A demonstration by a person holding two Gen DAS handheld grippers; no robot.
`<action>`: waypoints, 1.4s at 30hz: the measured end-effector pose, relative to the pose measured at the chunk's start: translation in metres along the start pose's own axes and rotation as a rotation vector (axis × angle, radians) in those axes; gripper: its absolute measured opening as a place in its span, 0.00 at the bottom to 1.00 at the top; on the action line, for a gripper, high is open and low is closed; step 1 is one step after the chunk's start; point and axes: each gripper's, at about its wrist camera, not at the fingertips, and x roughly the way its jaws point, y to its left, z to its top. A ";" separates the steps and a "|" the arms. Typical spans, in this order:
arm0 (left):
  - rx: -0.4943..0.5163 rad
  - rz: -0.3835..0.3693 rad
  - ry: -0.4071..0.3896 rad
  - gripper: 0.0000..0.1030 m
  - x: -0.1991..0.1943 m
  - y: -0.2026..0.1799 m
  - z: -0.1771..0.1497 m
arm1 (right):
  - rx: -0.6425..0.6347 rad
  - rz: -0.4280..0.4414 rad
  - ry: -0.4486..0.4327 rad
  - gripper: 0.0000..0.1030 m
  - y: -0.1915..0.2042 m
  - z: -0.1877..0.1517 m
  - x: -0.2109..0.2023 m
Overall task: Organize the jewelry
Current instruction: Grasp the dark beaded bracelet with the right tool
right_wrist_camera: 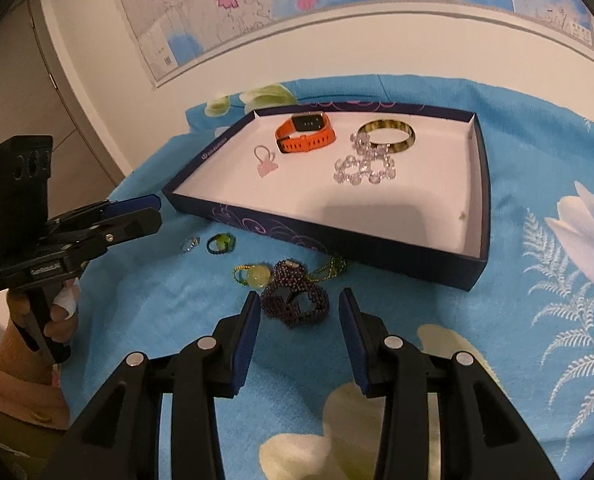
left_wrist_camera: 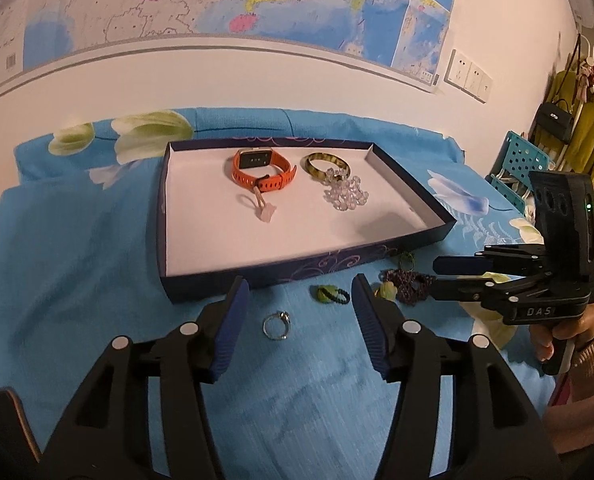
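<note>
Your left gripper (left_wrist_camera: 299, 294) is spread wide with nothing between its blue pads (left_wrist_camera: 227, 332), hanging over the blue floral cloth (left_wrist_camera: 77, 260). Just ahead of it, between the fingertips, lies the silver ring (left_wrist_camera: 276, 324), flat on the cloth and touching neither pad. A little farther on and to the right sits the small black-and-green beaded ring (left_wrist_camera: 331, 294), close to the near wall of the tray (left_wrist_camera: 257, 276).

Over to your right gripper (right_wrist_camera: 299, 300), and it too is wide apart and gripping nothing. Right at its fingertips is the dark purple beaded bracelet (right_wrist_camera: 295, 300), bunched in a heap on the cloth between the two pads, though whether either pad touches it, you can't tell from here. Just to the far left of that heap there's a yellow-green bead on a cord (right_wrist_camera: 255, 274), and a green cord (right_wrist_camera: 331, 266) trails off on the right toward the tray.

Inside the tray, on the white floor near the far wall, you have the orange watch (left_wrist_camera: 263, 170) on the left, with a pale pink charm on a loop (left_wrist_camera: 263, 210) just nearer than it. To the right lies the tortoiseshell bangle (left_wrist_camera: 327, 164), and the clear crystal bracelet (left_wrist_camera: 345, 194) rests against its near edge. The near half of the tray floor holds only shadow.
</note>
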 end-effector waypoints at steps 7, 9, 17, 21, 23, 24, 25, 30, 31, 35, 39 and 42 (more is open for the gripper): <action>-0.008 0.005 0.017 0.52 0.004 0.002 -0.005 | 0.006 -0.018 0.014 0.36 0.001 -0.001 0.006; -0.012 0.006 0.022 0.52 0.006 0.003 -0.006 | 0.005 -0.024 0.016 0.31 0.000 -0.001 0.007; -0.014 0.000 0.026 0.52 0.008 0.002 -0.007 | 0.007 -0.039 0.019 0.11 -0.002 -0.003 0.006; -0.009 -0.002 0.031 0.52 0.009 0.000 -0.008 | 0.004 -0.030 0.013 0.06 -0.001 -0.004 0.004; -0.006 -0.001 0.032 0.52 0.009 -0.001 -0.009 | 0.002 -0.025 0.005 0.06 0.000 -0.005 0.001; -0.003 0.000 0.034 0.52 0.009 -0.001 -0.010 | 0.002 -0.017 -0.005 0.05 0.001 -0.005 -0.001; 0.001 0.000 0.034 0.52 0.008 -0.002 -0.010 | 0.001 -0.012 -0.010 0.05 0.001 -0.005 -0.003; 0.023 0.006 0.038 0.52 0.007 -0.006 -0.013 | -0.004 0.034 -0.050 0.05 0.006 -0.005 -0.018; 0.025 0.005 0.040 0.52 0.007 -0.006 -0.013 | -0.005 0.041 -0.055 0.05 0.007 -0.006 -0.020; 0.030 0.008 0.045 0.52 0.008 -0.007 -0.013 | 0.018 0.081 -0.071 0.05 0.006 -0.007 -0.027; 0.039 0.010 0.051 0.52 0.009 -0.008 -0.014 | 0.039 0.122 -0.089 0.05 0.004 -0.009 -0.034; 0.043 0.014 0.055 0.52 0.009 -0.009 -0.014 | 0.054 0.159 -0.098 0.05 0.002 -0.010 -0.037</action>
